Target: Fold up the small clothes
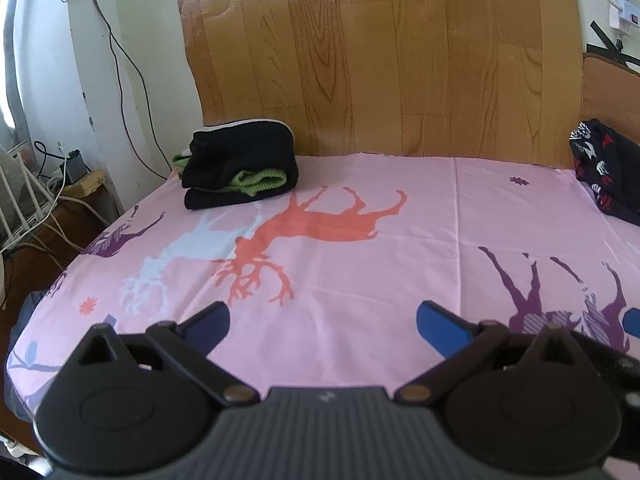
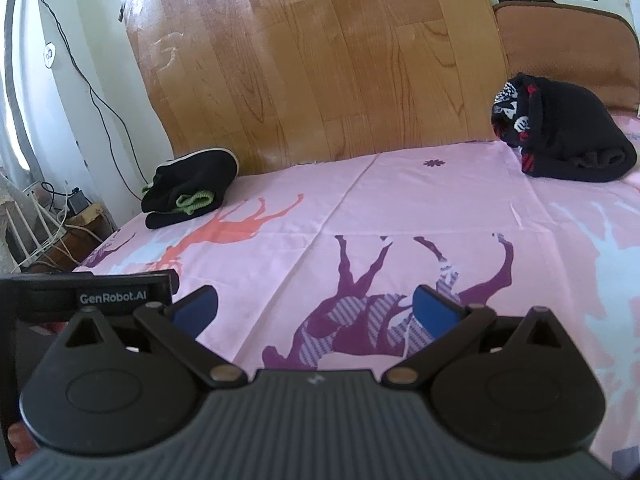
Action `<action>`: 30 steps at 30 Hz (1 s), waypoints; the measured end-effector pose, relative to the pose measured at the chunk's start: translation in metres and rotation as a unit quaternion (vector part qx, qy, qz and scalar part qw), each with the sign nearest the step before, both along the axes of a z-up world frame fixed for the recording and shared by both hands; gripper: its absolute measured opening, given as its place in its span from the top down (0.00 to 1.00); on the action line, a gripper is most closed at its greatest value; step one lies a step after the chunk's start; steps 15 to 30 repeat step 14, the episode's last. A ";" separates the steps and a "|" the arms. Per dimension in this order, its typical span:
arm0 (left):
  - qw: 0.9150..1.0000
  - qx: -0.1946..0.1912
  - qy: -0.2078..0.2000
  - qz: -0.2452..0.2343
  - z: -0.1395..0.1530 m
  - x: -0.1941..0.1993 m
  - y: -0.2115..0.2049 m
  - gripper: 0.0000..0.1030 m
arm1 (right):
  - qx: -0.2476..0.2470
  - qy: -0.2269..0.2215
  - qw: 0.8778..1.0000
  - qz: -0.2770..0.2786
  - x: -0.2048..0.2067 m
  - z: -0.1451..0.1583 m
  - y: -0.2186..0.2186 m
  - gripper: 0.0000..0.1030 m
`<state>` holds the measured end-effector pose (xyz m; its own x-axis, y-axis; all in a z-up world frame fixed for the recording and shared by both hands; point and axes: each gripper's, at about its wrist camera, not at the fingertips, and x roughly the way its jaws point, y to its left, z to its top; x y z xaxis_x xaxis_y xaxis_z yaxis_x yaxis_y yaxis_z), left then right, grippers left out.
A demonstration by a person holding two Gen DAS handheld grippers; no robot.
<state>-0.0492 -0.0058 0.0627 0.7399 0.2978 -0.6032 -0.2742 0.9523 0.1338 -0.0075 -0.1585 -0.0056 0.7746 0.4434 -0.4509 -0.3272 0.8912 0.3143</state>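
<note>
A folded black garment with green cuffs (image 1: 240,166) lies at the far left of the pink deer-print sheet (image 1: 360,208); it also shows in the right wrist view (image 2: 190,190). A rolled black garment with red and white print (image 2: 560,140) lies at the far right, seen at the edge of the left wrist view (image 1: 608,172). My left gripper (image 1: 322,326) is open and empty above the near part of the sheet (image 2: 400,208). My right gripper (image 2: 316,312) is open and empty, to the right of the left gripper's body (image 2: 88,296).
A wood-grain board (image 1: 380,60) stands behind the bed as a headboard. A brown cushion (image 2: 560,40) leans at the back right. Cables, a white rack and a small wooden stand (image 1: 60,192) sit off the bed's left edge.
</note>
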 end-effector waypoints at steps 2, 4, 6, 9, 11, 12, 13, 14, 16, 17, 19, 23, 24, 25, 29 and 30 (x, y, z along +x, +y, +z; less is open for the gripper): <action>1.000 0.000 0.002 -0.002 0.000 0.001 0.000 0.00 | -0.004 0.000 1.000 0.002 0.001 0.001 0.001 0.00; 1.000 0.002 0.001 -0.001 -0.001 0.002 0.000 0.00 | -0.007 -0.005 1.000 0.003 0.000 0.002 0.001 0.00; 1.000 -0.002 0.001 -0.007 -0.001 0.002 0.000 0.00 | -0.009 -0.005 1.000 0.005 0.000 0.003 0.001 0.00; 0.999 -0.034 -0.011 -0.034 -0.001 0.001 0.004 0.00 | -0.011 -0.006 1.000 0.005 0.000 0.004 0.001 0.00; 0.997 -0.060 -0.006 -0.045 -0.002 0.004 0.007 0.00 | -0.008 -0.006 1.000 0.002 0.001 0.004 0.001 0.00; 0.997 -0.066 -0.007 -0.048 -0.003 0.005 0.008 0.00 | -0.007 -0.007 1.000 0.002 0.001 0.003 0.000 0.00; 0.997 -0.067 -0.007 -0.049 -0.004 0.006 0.007 0.00 | -0.006 -0.007 1.000 0.001 0.001 0.003 -0.001 0.00; 0.997 -0.064 -0.004 -0.048 -0.004 0.008 0.007 0.00 | -0.007 -0.006 1.000 -0.001 0.001 0.003 -0.001 0.00; 0.997 -0.064 -0.004 -0.048 -0.004 0.008 0.007 0.00 | -0.007 -0.006 1.000 -0.001 0.001 0.003 -0.001 0.00; 0.997 -0.064 -0.004 -0.048 -0.004 0.008 0.007 0.00 | -0.007 -0.006 1.000 -0.001 0.001 0.003 -0.001 0.00; 0.997 -0.064 -0.004 -0.048 -0.004 0.008 0.007 0.00 | -0.007 -0.006 1.000 -0.001 0.001 0.003 -0.001 0.00; 0.997 -0.064 -0.004 -0.048 -0.004 0.008 0.007 0.00 | -0.007 -0.006 1.000 -0.001 0.001 0.003 -0.001 0.00; 0.997 -0.064 -0.004 -0.048 -0.004 0.008 0.007 0.00 | -0.007 -0.006 1.000 -0.001 0.001 0.003 -0.001 0.00; 0.997 -0.064 -0.004 -0.048 -0.004 0.008 0.007 0.00 | -0.007 -0.006 1.000 -0.001 0.001 0.003 -0.001 0.00; 0.997 -0.064 -0.004 -0.048 -0.004 0.008 0.007 0.00 | -0.007 -0.006 1.000 -0.001 0.001 0.003 -0.001 0.00; 0.997 -0.064 -0.004 -0.048 -0.004 0.008 0.007 0.00 | -0.007 -0.006 1.000 -0.001 0.001 0.003 -0.001 0.00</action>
